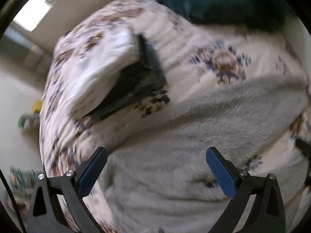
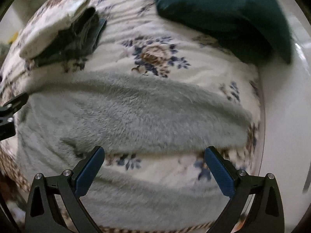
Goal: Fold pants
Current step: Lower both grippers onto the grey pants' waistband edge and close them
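Below the floral bedspread's [image 1: 223, 64] big printed flower, from the left wrist, we see the grey fleece pants [image 1: 194, 136] lying across the bed under our left tool [image 1: 156, 167], spread wide and holding nothing. From the right wrist, the pants [image 2: 136, 112] again lie below that flower, legs parted, with the right tool [image 2: 154, 167] equally wide and empty; we judge them light, soft and floppy, best pinched at a leg edge.
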`<state>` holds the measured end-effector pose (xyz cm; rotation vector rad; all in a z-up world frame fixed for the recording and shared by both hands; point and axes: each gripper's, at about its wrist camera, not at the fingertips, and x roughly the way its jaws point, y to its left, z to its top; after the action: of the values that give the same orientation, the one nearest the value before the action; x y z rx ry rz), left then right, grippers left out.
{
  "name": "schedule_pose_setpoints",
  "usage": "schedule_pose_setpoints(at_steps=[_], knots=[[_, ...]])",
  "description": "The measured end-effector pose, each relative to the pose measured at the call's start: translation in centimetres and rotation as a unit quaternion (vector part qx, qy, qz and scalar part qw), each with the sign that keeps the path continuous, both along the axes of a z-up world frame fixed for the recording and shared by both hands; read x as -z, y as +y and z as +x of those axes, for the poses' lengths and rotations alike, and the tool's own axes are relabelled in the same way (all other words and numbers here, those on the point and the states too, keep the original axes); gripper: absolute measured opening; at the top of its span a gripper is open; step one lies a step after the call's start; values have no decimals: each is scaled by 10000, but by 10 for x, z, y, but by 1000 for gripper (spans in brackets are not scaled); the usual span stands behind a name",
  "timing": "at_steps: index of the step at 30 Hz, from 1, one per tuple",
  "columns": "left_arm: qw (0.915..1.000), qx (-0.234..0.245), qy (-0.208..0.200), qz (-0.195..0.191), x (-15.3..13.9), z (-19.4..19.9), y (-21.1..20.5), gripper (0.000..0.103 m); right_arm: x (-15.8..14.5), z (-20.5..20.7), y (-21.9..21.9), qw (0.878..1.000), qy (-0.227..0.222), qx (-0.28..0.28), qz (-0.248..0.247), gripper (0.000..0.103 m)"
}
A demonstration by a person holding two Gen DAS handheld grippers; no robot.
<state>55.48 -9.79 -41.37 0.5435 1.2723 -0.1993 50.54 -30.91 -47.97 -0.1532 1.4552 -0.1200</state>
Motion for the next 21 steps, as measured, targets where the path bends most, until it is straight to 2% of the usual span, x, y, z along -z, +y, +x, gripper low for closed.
schedule_pose_setpoints(at_steps=[3,5,9,13,16,19,20,21], knots=[[9951,798,275,517,51,27,-27,103,45,32,0,9974,394,-586,-171,103],[9898,1208,492,570,82,46,-45,103,82,57,-3,9922,698,-981,-315,103],[9791,1667,1060,486,130,75,-69,102,139,94,-11,9804,1130,-1560,-411,103],[9683,1728,1768,349,174,103,-82,94,187,130,-21,9652,1573,-2055,-373,103],[9615,1809,2028,400,193,112,-82,94,214,152,-31,9533,1914,-2320,-285,102],[9556,1852,2268,335,204,116,-80,93,227,165,-42,9449,2082,-2522,-131,101],[9539,1871,2334,259,207,117,-79,90,231,167,-45,9413,2156,-2596,-76,100],[9529,1837,2410,149,208,119,-78,82,234,168,-48,9379,2222,-2665,-9,98]])
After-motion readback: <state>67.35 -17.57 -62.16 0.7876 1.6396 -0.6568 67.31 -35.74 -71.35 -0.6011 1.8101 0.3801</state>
